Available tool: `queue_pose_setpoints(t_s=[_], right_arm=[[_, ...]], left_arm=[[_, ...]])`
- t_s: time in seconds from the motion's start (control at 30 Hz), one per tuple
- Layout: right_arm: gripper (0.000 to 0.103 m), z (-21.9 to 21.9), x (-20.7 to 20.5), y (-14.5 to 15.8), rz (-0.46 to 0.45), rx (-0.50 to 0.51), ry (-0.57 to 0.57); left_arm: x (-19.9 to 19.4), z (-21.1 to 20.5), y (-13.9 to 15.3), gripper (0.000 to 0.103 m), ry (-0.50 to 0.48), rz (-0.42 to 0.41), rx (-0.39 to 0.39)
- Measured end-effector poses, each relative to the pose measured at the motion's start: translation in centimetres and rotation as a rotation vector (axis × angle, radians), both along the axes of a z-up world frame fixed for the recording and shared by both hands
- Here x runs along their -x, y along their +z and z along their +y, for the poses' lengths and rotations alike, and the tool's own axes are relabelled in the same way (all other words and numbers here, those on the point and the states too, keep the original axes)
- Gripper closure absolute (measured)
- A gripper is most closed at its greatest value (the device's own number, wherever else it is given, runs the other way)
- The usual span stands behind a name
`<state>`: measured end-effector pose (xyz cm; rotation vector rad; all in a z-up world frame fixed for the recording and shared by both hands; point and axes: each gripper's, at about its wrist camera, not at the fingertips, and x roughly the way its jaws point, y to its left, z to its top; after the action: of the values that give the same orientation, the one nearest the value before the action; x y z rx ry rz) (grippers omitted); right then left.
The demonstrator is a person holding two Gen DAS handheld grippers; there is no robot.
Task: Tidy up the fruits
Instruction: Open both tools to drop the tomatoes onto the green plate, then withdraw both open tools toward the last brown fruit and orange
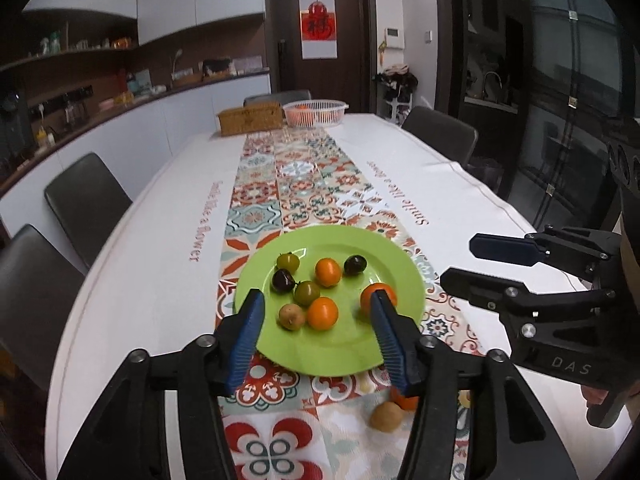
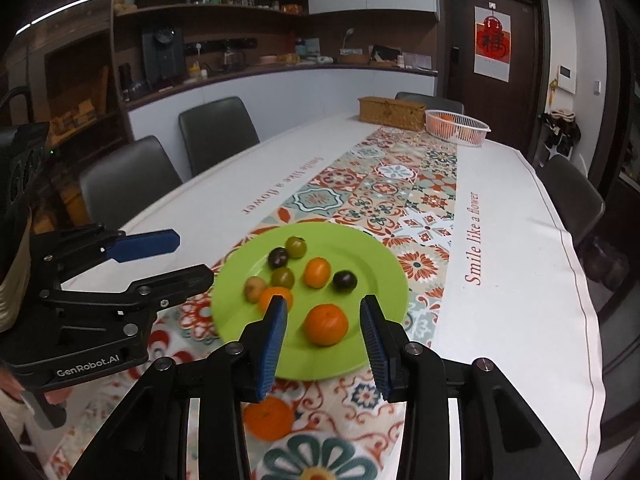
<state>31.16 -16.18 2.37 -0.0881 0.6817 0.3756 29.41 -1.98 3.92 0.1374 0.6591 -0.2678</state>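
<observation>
A green plate (image 1: 328, 344) lies on the patterned runner and holds several small tomatoes: green, dark and orange ones. A mandarin (image 2: 325, 324) also lies on it, near its front right. My left gripper (image 1: 317, 298) hovers open above the plate's near side, with nothing between its blue pads. My right gripper (image 2: 324, 304) is open too, its fingers framing the mandarin from above without touching it. Each gripper shows in the other's view: the right gripper (image 1: 460, 260) and the left gripper (image 2: 192, 256). In front of the plate, on the runner, lie another mandarin (image 2: 268, 418) and a brownish fruit (image 1: 386, 416).
At the table's far end stand a wicker box (image 1: 250, 119) and a white basket (image 1: 315, 112) holding orange fruit. Dark chairs (image 1: 86, 200) line both long sides. The white tablecloth (image 2: 520, 280) runs to the table's edge on the right.
</observation>
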Motion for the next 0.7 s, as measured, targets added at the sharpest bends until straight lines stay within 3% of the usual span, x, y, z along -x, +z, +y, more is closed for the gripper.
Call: queue_pose_setpoints(t_s=[0.07,0.23,0.33,0.7], right_arm=[[0.053,-0.2,1.2,0.5,-0.017,-0.006,-0.005],[0.052,-0.3,3.9,1.5,-0.048,0.008,0.008],[0.043,-0.3,5.7,1.9,-0.075,0.025,0.015],[0.042,0.3,8.0,0.7,-0.068,0.124,0.085]], left_arm=[[1.1,-0.1,0.5,0.045,-0.002,-0.017,-0.003],[3.7,-0.2,1.7,0.038,-0.005,-0.055,-0.015],[5.1,-0.4,2.0,0.037,-0.013,-0.071,-0.035],[8.0,-0.3,-0.2,0.037,-0.035,-0.024,-0.04]])
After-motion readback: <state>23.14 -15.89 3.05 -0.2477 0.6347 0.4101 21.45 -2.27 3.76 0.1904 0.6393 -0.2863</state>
